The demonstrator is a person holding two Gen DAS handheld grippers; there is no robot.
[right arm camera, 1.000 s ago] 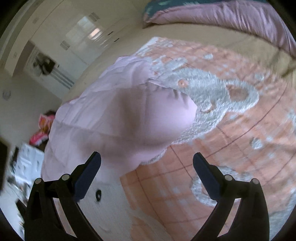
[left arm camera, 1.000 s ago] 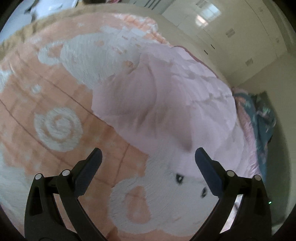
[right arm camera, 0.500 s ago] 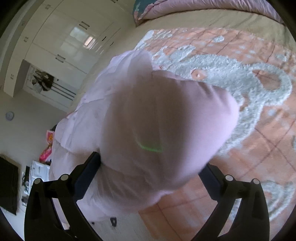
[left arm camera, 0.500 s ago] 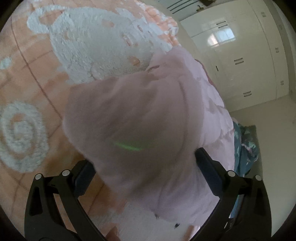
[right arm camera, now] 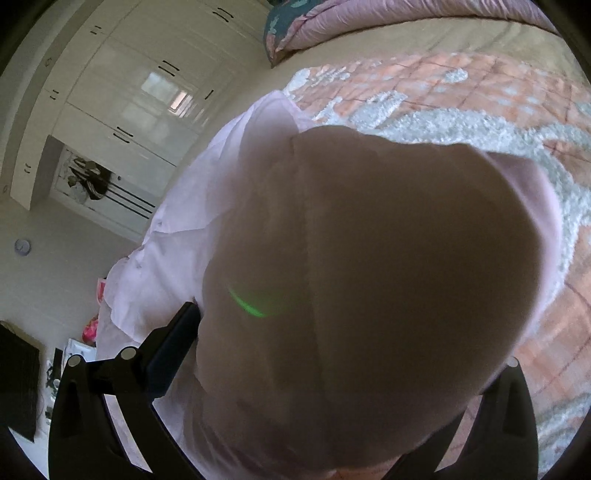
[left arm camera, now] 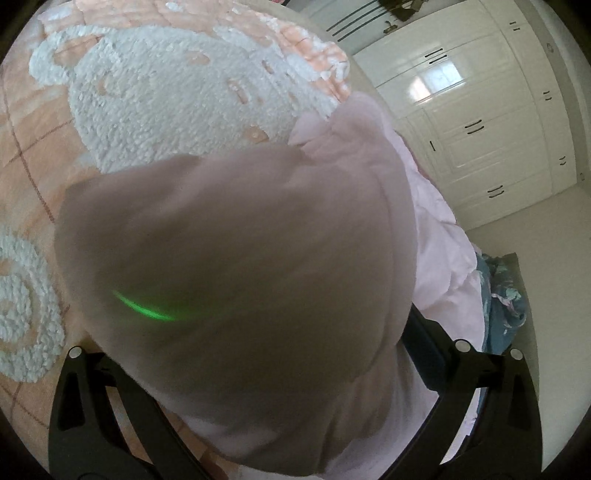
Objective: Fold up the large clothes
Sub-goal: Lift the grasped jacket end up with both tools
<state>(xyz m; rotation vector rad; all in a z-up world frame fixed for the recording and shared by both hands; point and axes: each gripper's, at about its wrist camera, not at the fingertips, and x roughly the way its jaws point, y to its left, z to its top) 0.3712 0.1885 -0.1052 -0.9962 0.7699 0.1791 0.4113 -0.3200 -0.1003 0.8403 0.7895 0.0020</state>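
Note:
A pale pink padded jacket lies on the bed and fills most of the left wrist view. A bulging fold of it sits right between the wide-apart fingers of my left gripper, which is open; its right finger shows and the left one is hidden by cloth. In the right wrist view the same jacket swells up between the fingers of my right gripper, also open, with only the left finger showing. The fabric close to both lenses is dark and blurred.
The jacket rests on a peach blanket with white fluffy figures. A teal and pink quilt lies bunched at the bed's edge. White wardrobe doors stand beyond a pale floor.
Both grippers have moved in close to the jacket. Its raised fold, a second ago well ahead of the fingers, now sits between them and covers one fingertip on each side. Jaws stayed wide.

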